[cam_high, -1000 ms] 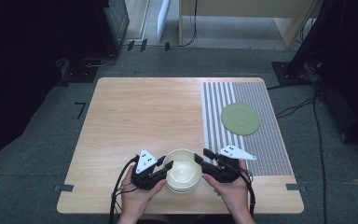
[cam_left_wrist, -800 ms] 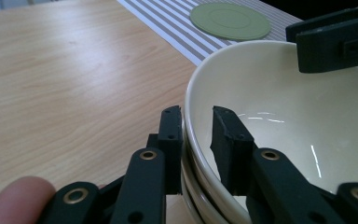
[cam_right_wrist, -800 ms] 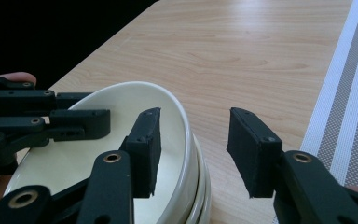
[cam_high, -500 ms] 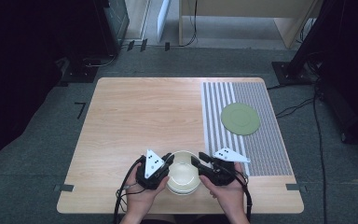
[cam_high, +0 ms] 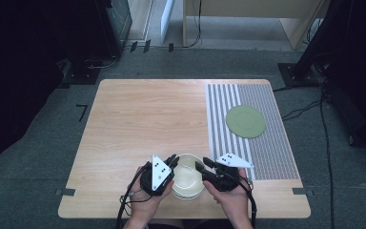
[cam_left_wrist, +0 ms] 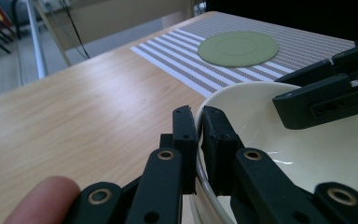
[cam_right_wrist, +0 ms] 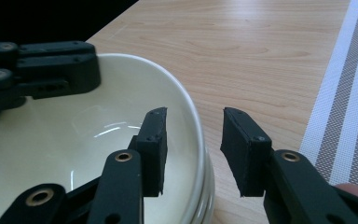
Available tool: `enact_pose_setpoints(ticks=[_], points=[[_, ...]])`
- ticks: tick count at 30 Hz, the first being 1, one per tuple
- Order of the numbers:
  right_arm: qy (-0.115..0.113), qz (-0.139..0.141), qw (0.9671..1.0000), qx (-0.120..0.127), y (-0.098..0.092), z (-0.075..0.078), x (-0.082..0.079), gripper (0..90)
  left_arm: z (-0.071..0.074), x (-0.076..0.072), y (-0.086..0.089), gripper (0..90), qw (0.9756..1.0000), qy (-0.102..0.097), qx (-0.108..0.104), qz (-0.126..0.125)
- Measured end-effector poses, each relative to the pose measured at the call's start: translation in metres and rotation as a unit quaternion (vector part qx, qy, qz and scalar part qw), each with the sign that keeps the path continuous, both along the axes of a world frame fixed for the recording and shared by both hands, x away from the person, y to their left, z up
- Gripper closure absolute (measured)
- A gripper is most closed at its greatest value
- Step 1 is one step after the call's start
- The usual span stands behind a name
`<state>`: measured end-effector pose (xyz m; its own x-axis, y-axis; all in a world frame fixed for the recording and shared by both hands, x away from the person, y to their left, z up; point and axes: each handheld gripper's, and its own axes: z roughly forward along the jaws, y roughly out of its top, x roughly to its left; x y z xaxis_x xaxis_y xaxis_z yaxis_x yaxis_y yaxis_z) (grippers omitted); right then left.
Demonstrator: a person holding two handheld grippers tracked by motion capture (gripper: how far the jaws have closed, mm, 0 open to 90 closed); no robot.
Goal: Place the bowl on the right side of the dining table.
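Note:
A stack of cream bowls (cam_high: 187,177) sits near the table's front edge. My left gripper (cam_high: 173,160) is at the stack's left side. In the left gripper view, my left gripper (cam_left_wrist: 199,116) is shut on the rim of the top bowl (cam_left_wrist: 307,154), with the thin rim pinched between its jaws. My right gripper (cam_high: 201,166) is at the right side. In the right gripper view, my right gripper (cam_right_wrist: 193,116) stands open and straddles the rim of the top bowl (cam_right_wrist: 74,140), one jaw inside and one outside. A lower bowl's rim (cam_right_wrist: 207,186) shows beneath.
A round green plate (cam_high: 246,121) lies on a grey-and-white striped mat (cam_high: 267,157) on the table's right side. Bare wooden tabletop (cam_high: 147,119) spreads to the left and behind the bowls. The front edge is close to the hands.
Both hands have shifted only slightly around the bowls. The left gripper has edged in toward the rim. The bowls stay in place.

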<state>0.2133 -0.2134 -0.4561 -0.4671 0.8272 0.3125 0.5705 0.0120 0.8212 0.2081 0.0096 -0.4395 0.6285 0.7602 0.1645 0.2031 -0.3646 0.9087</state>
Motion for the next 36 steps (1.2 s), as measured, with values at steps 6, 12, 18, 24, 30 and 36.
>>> enact_pose_setpoints(ticks=[6, 12, 18, 24, 30, 36], points=[[0.001, 0.004, 1.0000, 0.009, 0.000, -0.002, 0.000, 65.0, 0.002, -0.003, 0.002, 85.8, 0.9998, -0.017, -0.007, -0.005], [-0.004, 0.006, 1.0000, 0.002, 0.004, -0.002, -0.001, 67.8, 0.009, -0.004, 0.007, 88.8, 0.9993, -0.016, -0.028, -0.018], [-0.005, -0.001, 1.0000, -0.004, 0.005, -0.004, -0.002, 70.8, 0.010, 0.001, 0.012, 87.7, 0.9980, 0.024, -0.055, -0.021], [-0.005, -0.003, 0.9999, -0.009, 0.006, -0.006, -0.001, 72.0, 0.007, 0.008, 0.012, 70.6, 0.9965, 0.066, -0.051, -0.011], [-0.002, -0.003, 0.9999, -0.013, 0.007, -0.010, -0.001, 72.2, 0.002, 0.014, 0.009, 63.8, 0.9935, 0.106, -0.040, -0.003], [-0.001, -0.005, 0.9999, -0.016, 0.009, -0.010, -0.002, 71.9, -0.003, 0.016, 0.003, 70.8, 0.9919, 0.127, -0.012, -0.007]])
